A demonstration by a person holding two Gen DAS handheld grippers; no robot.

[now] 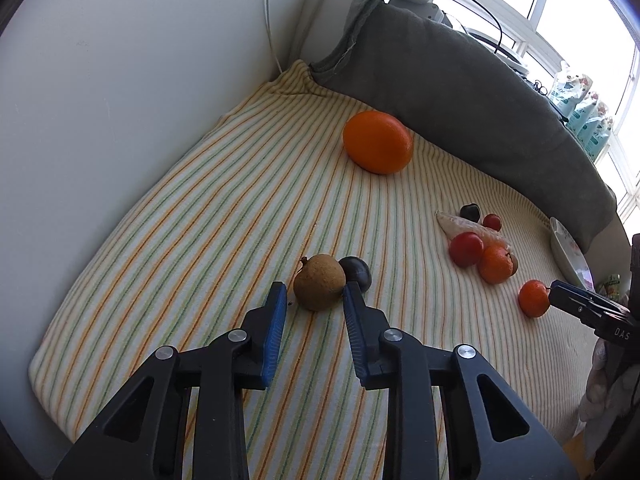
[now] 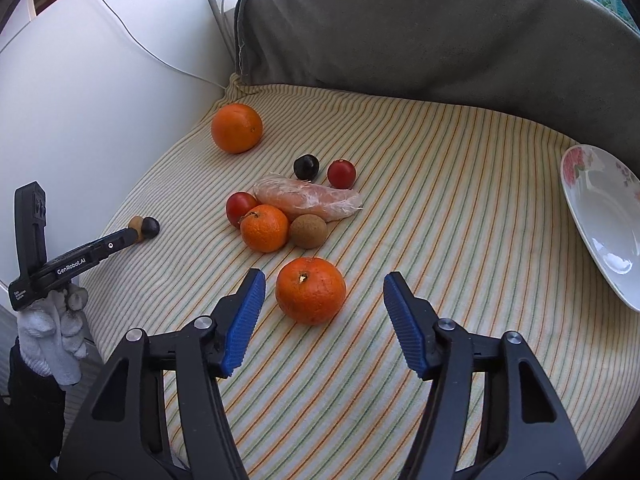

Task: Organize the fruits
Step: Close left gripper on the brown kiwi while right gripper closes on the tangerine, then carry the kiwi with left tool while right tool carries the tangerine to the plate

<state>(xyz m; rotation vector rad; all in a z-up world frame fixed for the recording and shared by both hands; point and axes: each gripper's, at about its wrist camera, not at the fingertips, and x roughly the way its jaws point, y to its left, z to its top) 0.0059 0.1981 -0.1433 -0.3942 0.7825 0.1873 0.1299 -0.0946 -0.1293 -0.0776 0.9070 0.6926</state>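
On the striped cloth [image 1: 200,216], a small brown round fruit [image 1: 319,282] sits between the blue pads of my left gripper [image 1: 316,293]. The right pad touches it and a sliver of cloth shows at the left pad. A dark plum [image 1: 358,272] rests against the fruit's far side. My right gripper [image 2: 325,280] stands open around a mandarin [image 2: 310,290], with cloth showing on both sides of it. The left gripper [image 2: 134,236] also shows in the right wrist view, held by a gloved hand [image 2: 52,328].
A big orange [image 2: 237,128] lies near the white wall. In mid-cloth lie two tomatoes [image 2: 341,174], a second dark plum [image 2: 306,167], a wrapped orange piece [image 2: 308,200], another mandarin [image 2: 264,228] and a brown fruit [image 2: 308,231]. A flowered plate [image 2: 600,216] sits right, a grey cushion [image 2: 440,32] behind.
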